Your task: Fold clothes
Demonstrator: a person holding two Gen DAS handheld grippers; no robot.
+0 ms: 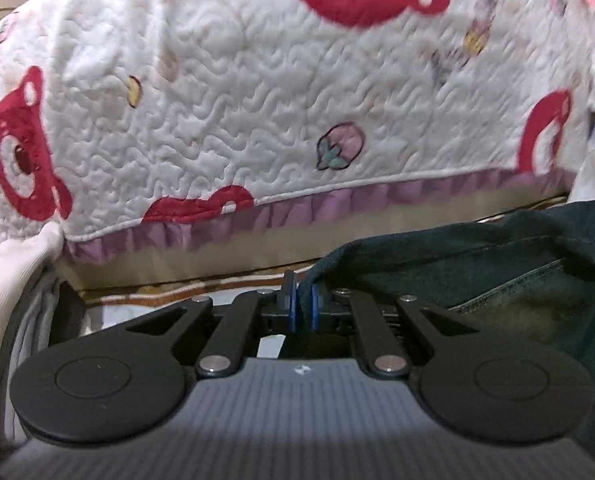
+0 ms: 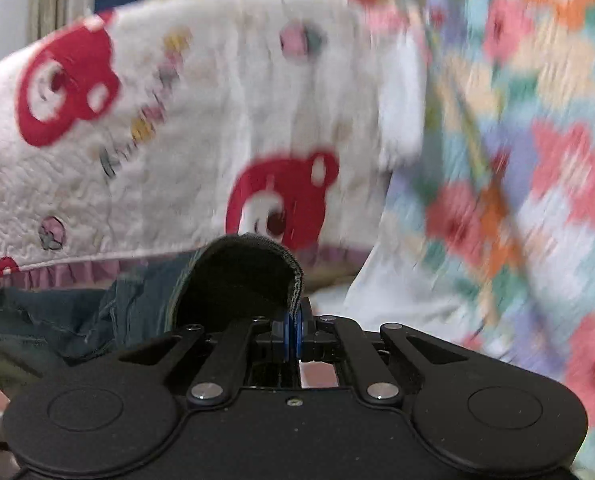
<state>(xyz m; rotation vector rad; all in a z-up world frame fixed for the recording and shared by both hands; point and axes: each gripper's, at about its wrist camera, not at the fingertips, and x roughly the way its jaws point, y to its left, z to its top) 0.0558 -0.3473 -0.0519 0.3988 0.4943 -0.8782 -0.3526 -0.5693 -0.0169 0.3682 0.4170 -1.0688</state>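
Quilt: white quilted cover with red bear faces and a lilac frill (image 1: 257, 92) fills the view from 9 to 3 o'clock; its frilled edge hangs above a beige edge with a brown-striped band (image 1: 177, 294)
Blanket: pastel flower-patterned blanket (image 2: 517, 160), blurred, at 3 o'clock in the right wrist view
Garment: dark blue denim garment (image 1: 497, 268) spreads toward 3 o'clock from the left fingers; its dark folded hem arches toward 11 o'clock above the right fingers
Left gripper (image 1: 303, 306): blue pads nearly together, pinching the denim edge
Right gripper (image 2: 293, 334): pads pressed together on the hem
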